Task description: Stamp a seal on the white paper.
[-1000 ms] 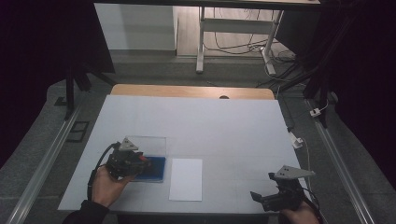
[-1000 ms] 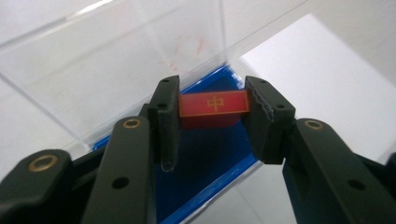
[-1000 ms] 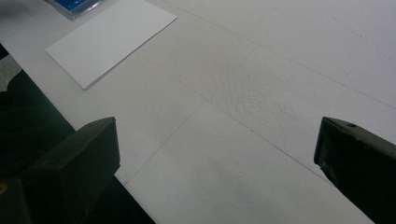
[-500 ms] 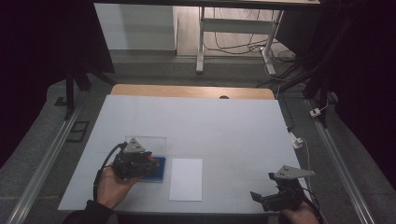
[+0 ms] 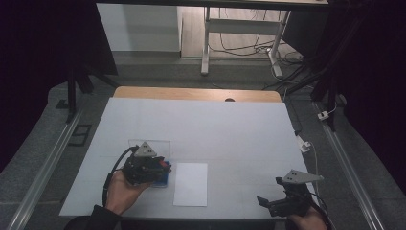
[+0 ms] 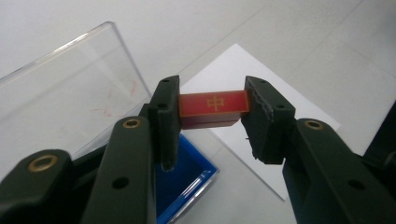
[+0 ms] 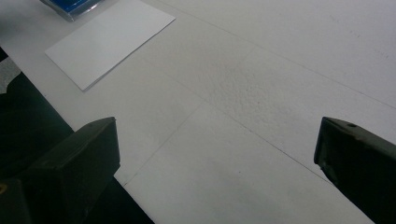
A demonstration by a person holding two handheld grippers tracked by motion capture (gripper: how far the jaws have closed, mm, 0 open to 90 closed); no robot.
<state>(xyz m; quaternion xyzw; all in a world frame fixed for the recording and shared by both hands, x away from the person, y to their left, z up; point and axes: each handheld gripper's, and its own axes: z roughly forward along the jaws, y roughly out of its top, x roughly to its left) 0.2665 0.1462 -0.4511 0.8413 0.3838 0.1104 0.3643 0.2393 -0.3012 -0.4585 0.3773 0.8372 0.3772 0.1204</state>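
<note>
My left gripper [image 6: 213,112] is shut on a small red block [image 6: 212,108] with a gold character on its top face, and holds it in the air above the blue box [image 6: 184,179]. The clear lid [image 6: 65,98] of that box stands open to the left. In the high view the left gripper [image 5: 160,167] sits at the near left of the table, over the blue box [image 5: 162,181]. A white sheet of paper [image 5: 191,184] lies just right of the box. My right gripper [image 5: 268,203] rests open at the near right edge, with nothing between its jaws [image 7: 215,154].
The white table top [image 5: 215,129] stretches far and right of both grippers. A wooden strip [image 5: 196,93] runs along its far edge. A small white adapter with a cable [image 5: 303,144] lies at the right edge. Metal rails flank the table.
The left gripper has moved a little to the right and upward with the red block, from the box's left side to its right side beside the paper. The right gripper has stayed still.
</note>
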